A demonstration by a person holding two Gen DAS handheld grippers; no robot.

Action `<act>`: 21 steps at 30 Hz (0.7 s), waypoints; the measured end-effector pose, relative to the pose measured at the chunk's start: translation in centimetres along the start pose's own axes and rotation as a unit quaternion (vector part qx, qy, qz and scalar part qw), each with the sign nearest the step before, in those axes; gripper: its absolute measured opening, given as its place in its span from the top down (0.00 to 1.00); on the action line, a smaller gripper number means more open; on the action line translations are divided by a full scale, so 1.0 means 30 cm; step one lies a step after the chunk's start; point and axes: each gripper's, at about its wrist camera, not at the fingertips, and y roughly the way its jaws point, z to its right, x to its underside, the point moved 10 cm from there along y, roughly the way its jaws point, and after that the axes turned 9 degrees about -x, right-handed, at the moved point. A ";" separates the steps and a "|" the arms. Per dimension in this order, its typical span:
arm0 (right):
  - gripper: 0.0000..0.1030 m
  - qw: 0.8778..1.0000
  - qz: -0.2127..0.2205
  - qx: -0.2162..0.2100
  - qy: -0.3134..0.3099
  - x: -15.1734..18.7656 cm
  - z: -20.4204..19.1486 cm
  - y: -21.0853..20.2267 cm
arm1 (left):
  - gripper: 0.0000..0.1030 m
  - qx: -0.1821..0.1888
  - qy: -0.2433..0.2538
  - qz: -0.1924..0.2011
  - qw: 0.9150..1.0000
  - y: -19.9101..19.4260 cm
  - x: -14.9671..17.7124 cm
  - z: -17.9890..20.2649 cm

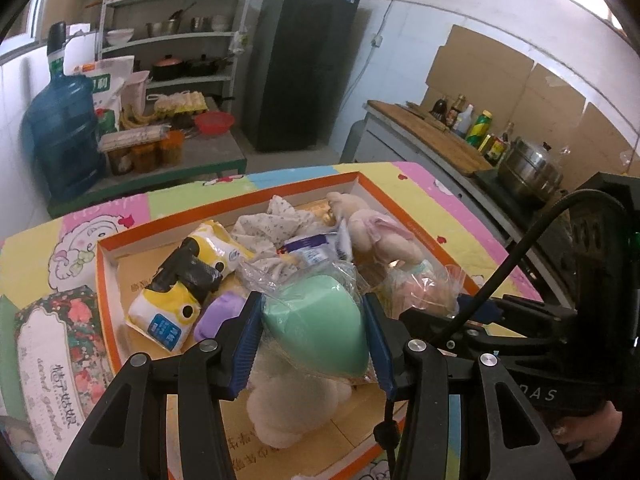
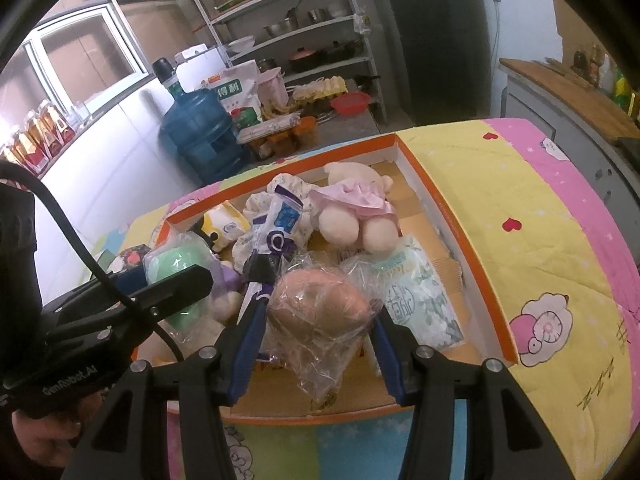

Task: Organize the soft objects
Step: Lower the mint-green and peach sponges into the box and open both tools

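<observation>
Two claws: left claw (image 1: 312, 330) clamped on green sponge (image 1: 320, 320) in clear wrap; right claw (image 2: 316, 320) clamped on peach sponge (image 2: 316, 308), also wrapped; both held just above orange-rimmed box (image 2: 472, 264).
Handling: light and squashy, judging by shape and film; wrap probably slippery, so best gripped across the thick middle, never by loose plastic.
Under left claw: cream plush toy (image 1: 288, 404) lying in box, purple sponge (image 1: 220, 314) beside it.
Under right claw: green-printed tissue pack (image 2: 420, 300) flat on box floor.
Mid box: yellow-and-white wipes pack (image 1: 192, 280), blue-and-white pouch (image 2: 280, 224), floral cloth (image 1: 272, 224).
Far end: plush doll in pink dress (image 2: 356, 204).
Left view only: floral tissue pack (image 1: 52, 352) outside box on quilted counter (image 1: 420, 196); steel pot (image 1: 532, 168) beyond.
Right view only: full right rim of box; window (image 2: 88, 44).
</observation>
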 end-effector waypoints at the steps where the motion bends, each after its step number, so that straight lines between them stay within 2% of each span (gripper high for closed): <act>1: 0.49 1.000 -0.002 0.000 0.000 0.002 0.001 0.004 | 0.51 -0.001 0.000 -0.002 1.000 0.010 0.000 0.001; 13: 0.48 1.000 -0.004 0.000 0.004 -0.001 0.008 0.035 | 0.51 0.003 -0.005 -0.015 1.000 0.071 0.007 -0.004; 16: 0.47 1.000 -0.001 -0.005 0.013 -0.005 0.018 0.038 | 0.46 0.010 -0.015 -0.016 1.000 0.071 0.005 -0.011; 18: 0.46 1.000 -0.001 -0.005 0.016 -0.006 0.023 0.036 | 0.39 0.008 -0.018 -0.013 1.000 0.067 0.006 -0.020; 21: 0.45 1.000 0.001 -0.005 0.020 -0.007 0.029 0.031 | 0.34 0.015 -0.025 -0.008 1.000 0.056 0.006 -0.033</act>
